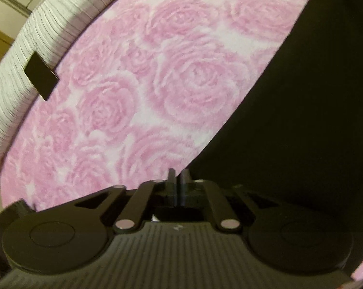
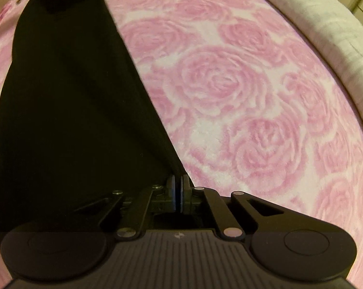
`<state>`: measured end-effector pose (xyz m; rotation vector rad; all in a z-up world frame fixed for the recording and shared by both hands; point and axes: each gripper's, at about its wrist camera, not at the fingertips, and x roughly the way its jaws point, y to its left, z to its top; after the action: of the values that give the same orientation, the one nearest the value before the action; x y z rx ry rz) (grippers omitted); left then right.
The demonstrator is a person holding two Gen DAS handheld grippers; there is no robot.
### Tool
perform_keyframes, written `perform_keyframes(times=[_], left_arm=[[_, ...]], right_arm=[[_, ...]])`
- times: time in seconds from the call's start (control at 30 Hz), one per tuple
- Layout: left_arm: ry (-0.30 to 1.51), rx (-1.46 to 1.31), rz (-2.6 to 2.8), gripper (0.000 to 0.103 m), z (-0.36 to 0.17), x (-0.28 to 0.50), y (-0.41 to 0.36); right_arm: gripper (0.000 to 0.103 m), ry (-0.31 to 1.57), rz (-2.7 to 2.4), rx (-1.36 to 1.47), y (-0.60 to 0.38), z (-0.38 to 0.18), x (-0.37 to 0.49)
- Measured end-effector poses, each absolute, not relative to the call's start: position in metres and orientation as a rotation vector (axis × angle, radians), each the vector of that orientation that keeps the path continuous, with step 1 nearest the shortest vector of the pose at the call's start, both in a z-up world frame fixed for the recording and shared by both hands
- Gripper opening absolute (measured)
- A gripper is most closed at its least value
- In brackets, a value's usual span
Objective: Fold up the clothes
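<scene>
A black garment (image 2: 68, 101) hangs stretched over a pink rose-patterned blanket (image 2: 229, 84). My right gripper (image 2: 178, 180) is shut on the garment's near edge, with the cloth running up and away to the left. In the left wrist view the same black garment (image 1: 297, 120) fills the right side. My left gripper (image 1: 179, 174) is shut at the garment's lower corner, and the cloth edge meets the fingertips. The pink blanket (image 1: 145, 84) lies to the left of it.
A white ribbed cover (image 1: 20, 77) borders the blanket on the left, with a small black rectangular tag (image 1: 40, 77) on it. The white cover (image 2: 330, 36) also runs along the right edge in the right wrist view. Beige furniture shows beyond.
</scene>
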<state>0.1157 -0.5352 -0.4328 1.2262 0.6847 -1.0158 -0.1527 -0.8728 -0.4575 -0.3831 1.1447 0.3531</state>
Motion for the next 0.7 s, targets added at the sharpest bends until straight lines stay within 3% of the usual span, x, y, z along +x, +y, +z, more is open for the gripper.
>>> perform_keyframes(times=[0.07, 0.1, 0.3, 0.37, 0.7], left_arm=[[0.671, 1.267, -1.005, 0.03, -0.429, 0.113, -0.527], [0.677, 1.275, -0.991, 0.035, -0.427, 0.115, -0.521], [0.85, 1.077, -0.917, 0.035, -0.423, 0.139, -0.497], [0.905, 1.024, -0.888, 0.035, -0.428, 0.143, -0.488], [0.896, 0.861, -0.705, 0.04, -0.395, 0.125, -0.421]], right_arm=[[0.02, 1.148, 0.345, -0.37, -0.872, -0.455, -0.153], [0.024, 1.146, 0.347, -0.374, -0.87, -0.453, -0.156], [0.026, 1.154, 0.356, -0.396, -0.857, -0.453, -0.166], [0.031, 1.161, 0.351, -0.39, -0.854, -0.456, -0.167], [0.037, 1.124, 0.246, -0.297, -0.837, -0.427, -0.179]])
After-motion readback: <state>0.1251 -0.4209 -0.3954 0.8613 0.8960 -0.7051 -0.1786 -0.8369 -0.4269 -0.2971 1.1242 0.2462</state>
